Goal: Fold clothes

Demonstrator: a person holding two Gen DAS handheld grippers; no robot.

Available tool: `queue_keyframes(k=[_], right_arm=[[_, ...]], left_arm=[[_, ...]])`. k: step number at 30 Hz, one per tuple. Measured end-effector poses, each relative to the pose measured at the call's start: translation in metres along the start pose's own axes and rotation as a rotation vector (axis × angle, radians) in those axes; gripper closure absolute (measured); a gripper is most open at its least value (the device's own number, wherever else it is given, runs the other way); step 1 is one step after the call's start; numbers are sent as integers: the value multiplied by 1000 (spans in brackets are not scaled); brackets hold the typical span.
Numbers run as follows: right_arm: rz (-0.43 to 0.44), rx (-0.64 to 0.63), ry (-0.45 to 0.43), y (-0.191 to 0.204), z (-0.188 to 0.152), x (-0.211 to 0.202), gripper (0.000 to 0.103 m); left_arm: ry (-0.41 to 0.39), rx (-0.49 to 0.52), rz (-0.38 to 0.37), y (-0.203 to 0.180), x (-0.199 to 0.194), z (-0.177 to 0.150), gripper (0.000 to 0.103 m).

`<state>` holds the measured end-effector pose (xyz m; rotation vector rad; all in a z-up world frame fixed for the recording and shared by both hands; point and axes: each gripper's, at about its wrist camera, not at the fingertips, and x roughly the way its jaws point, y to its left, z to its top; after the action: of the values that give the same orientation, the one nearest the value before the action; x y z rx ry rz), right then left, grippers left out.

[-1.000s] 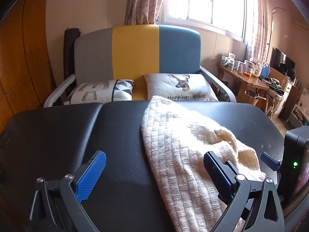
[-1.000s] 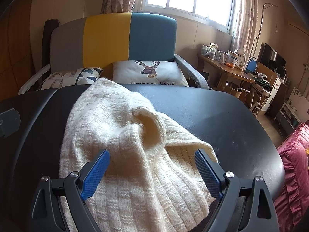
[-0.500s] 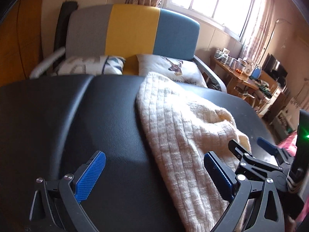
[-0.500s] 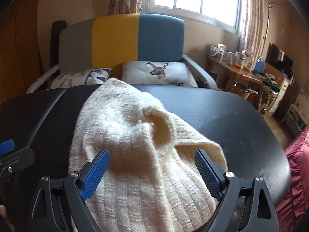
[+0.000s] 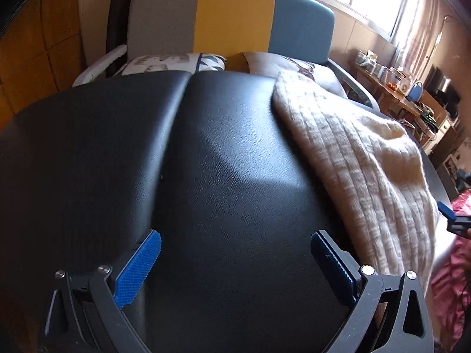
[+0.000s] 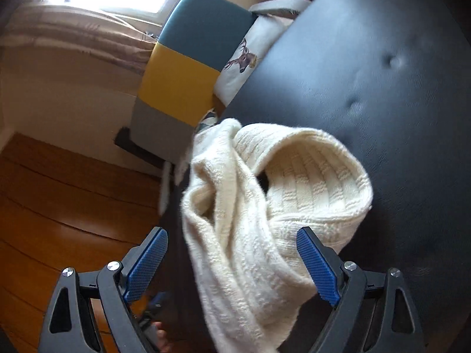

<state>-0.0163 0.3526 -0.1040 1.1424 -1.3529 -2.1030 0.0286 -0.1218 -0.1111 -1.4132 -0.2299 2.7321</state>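
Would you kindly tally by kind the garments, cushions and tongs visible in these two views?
Cream knitted garment: 1
Cushions: 2, a patterned cushion and a deer cushion
Tongs: 2, the left tongs and the right tongs, both open and empty
Total: 5

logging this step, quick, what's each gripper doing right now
Left gripper: open, over bare table, holding nothing.
Right gripper: open, sweater between the jaws, not clamped.
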Motion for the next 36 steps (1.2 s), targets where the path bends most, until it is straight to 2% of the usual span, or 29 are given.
queue_keyframes(k=[3, 5, 8, 10, 11, 13, 17, 19, 20, 22, 25, 27, 30, 33, 36], right_arm=[[-66, 16, 6, -8, 2, 3, 12], [-38, 27, 35, -13, 2, 9, 12], [3, -3, 72, -8, -4, 15, 12], [-17, -35, 110, -7, -9, 20, 12], [27, -23, 133, -10, -12, 22, 12], [166, 18, 206, -16, -19, 29, 12], [357, -3, 298, -1, -33, 41, 12], [282, -55, 313, 7, -37, 48, 12], [199, -103, 321, 12, -41, 53, 12], [94, -214, 362, 23, -54, 63, 12], [50, -387, 376, 48, -76, 62, 12], [63, -457, 384, 58, -88, 57, 12], [76, -474, 376, 57, -94, 54, 11], [65, -456, 353, 48, -95, 53, 11], [19, -547, 365, 58, -103, 50, 11]], left_arm=[[48, -12, -83, -4, 4, -1, 0], [72, -21, -140, -10, 7, -1, 0], [78, 26, -144, -30, 6, 3, 0], [78, 76, -149, -46, 5, 7, 0], [79, 99, -157, -52, 4, 9, 0], [86, 133, -177, -64, 3, 12, 0], [100, 154, -247, -88, 1, 23, 0], [86, 161, -276, -97, -5, 32, 0], [81, 166, -295, -103, -9, 39, 0], [80, 183, -329, -116, -13, 54, 0], [85, 213, -415, -142, -20, 75, 0], [99, 257, -454, -164, -26, 86, 0], [126, 311, -529, -197, -26, 101, 0], [217, 340, -635, -226, -17, 104, 0], [331, 436, -614, -257, 4, 97, 2]])
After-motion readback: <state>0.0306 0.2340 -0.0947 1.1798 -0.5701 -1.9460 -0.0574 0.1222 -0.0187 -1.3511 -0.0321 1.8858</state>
